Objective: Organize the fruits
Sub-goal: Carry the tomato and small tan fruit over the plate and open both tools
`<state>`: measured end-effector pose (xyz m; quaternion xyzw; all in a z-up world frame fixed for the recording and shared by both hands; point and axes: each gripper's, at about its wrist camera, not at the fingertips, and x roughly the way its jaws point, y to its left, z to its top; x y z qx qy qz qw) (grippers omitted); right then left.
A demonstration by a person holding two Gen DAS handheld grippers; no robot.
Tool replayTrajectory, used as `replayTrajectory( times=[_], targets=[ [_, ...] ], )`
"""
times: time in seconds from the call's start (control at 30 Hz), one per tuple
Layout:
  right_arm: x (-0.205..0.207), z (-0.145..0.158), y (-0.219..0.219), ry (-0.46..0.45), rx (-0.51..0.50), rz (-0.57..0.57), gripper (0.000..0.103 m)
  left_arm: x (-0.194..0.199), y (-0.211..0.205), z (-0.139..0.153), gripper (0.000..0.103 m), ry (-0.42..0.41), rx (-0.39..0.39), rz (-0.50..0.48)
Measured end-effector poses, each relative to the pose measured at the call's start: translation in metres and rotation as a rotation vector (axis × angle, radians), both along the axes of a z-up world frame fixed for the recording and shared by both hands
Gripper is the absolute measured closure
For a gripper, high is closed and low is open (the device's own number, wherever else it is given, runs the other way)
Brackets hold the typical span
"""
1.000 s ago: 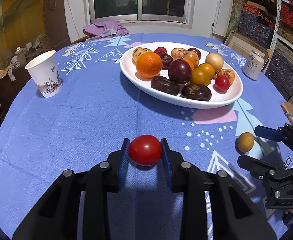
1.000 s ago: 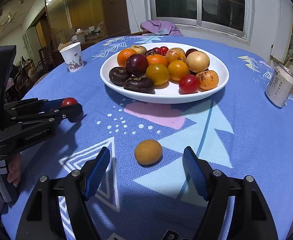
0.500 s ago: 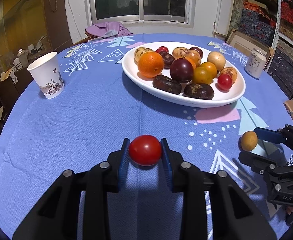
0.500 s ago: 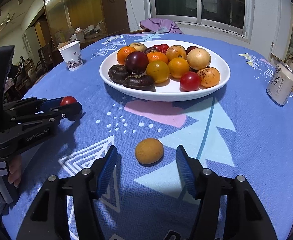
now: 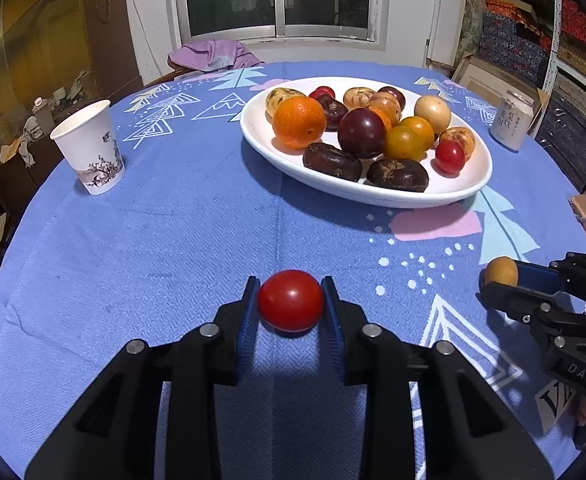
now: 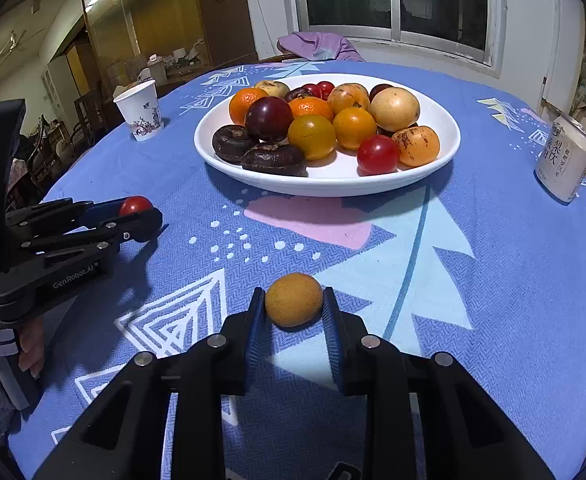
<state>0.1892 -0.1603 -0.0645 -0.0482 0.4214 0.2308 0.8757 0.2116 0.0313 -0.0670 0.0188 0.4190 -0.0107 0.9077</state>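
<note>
My left gripper [image 5: 291, 304] is shut on a red tomato [image 5: 290, 300], held just above the blue tablecloth; it also shows in the right wrist view [image 6: 135, 205]. My right gripper [image 6: 293, 308] is shut on a small tan-yellow fruit [image 6: 294, 299] that rests on the cloth; this fruit also shows in the left wrist view [image 5: 501, 271]. A white oval plate [image 5: 469, 184] heaped with several oranges, plums, dark fruits and tomatoes stands at the far middle of the table, also in the right wrist view [image 6: 445, 148].
A white paper cup [image 5: 91, 148] stands at the far left. A drink can [image 6: 564, 158] stands at the far right near the table edge. A purple cloth [image 5: 213, 54] lies behind the table by the window.
My right gripper has closed from wide open onto the tan-yellow fruit. My left gripper still holds the tomato and has shifted slightly.
</note>
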Motion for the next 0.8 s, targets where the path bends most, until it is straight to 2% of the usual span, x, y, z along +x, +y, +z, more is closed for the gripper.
replayTrajectory(
  times=[0.13,0.27,0.4,0.47,0.53,0.6,0.67,0.8],
  targets=[
    [0.0,0.004,-0.004,-0.005,0.031,-0.01,0.074,-0.001,0.001,0.002,0.072,-0.012,-0.002,0.005],
    [-0.01,0.029,-0.017,-0.074,0.108,-0.043,0.074,-0.013,-0.001,0.018,0.073,-0.091,0.014,0.013],
    [-0.025,0.063,-0.031,-0.183,0.156,-0.079,0.074,-0.016,-0.006,0.052,0.073,-0.181,0.017,0.003],
    [-0.022,0.087,-0.037,-0.221,0.192,-0.09,0.074,-0.006,-0.013,0.073,0.073,-0.215,0.055,-0.008],
    [-0.011,0.113,-0.04,-0.259,0.205,-0.102,0.074,0.007,-0.019,0.094,0.073,-0.244,0.066,-0.009],
    [0.007,0.135,-0.04,-0.284,0.215,-0.121,0.074,0.024,-0.021,0.111,0.073,-0.26,0.035,-0.006],
    [0.031,0.145,-0.036,-0.279,0.213,-0.137,0.074,0.043,-0.023,0.119,0.073,-0.254,0.002,-0.005],
    [0.082,0.124,-0.019,-0.195,0.18,-0.161,0.074,0.09,-0.028,0.102,0.073,-0.177,-0.024,0.008]
  ],
)
